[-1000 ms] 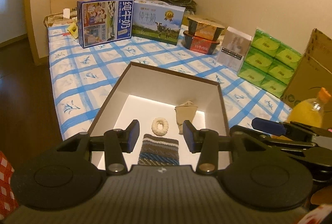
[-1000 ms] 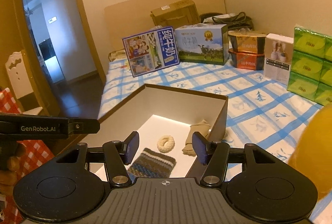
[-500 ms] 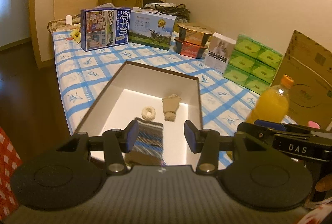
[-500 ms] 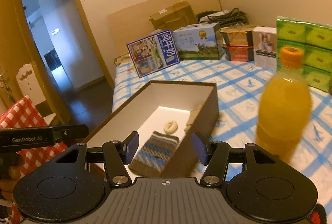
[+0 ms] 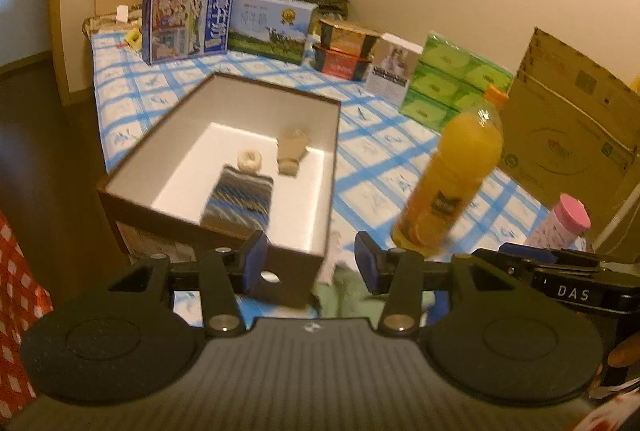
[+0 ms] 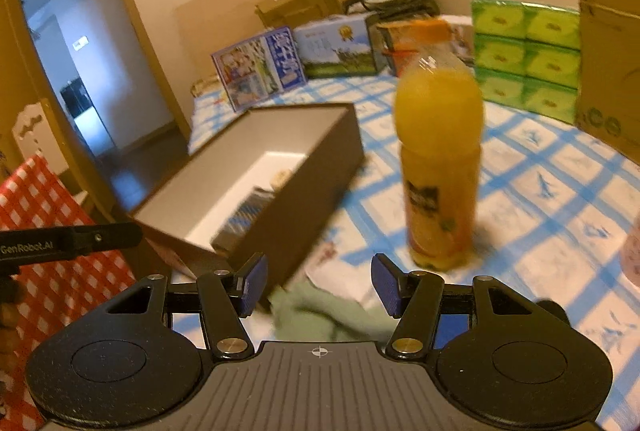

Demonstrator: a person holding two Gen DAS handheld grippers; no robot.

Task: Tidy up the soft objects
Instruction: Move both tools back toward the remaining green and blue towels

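Both grippers pulled back, pink bottle [image 5: 568, 219] left-view only

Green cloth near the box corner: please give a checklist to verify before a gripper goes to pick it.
1. Right gripper open and empty: ok.
2. Left gripper open and empty: ok.
3. Green cloth lies outside the box, between the right gripper's fingers in its view: ok.
4. Juice bottle stands apart from the cloth: ok.
5. Free floor inside the box beside the striped pouch: ok.
6. Cloth's full outline: cannot tell, blurred.
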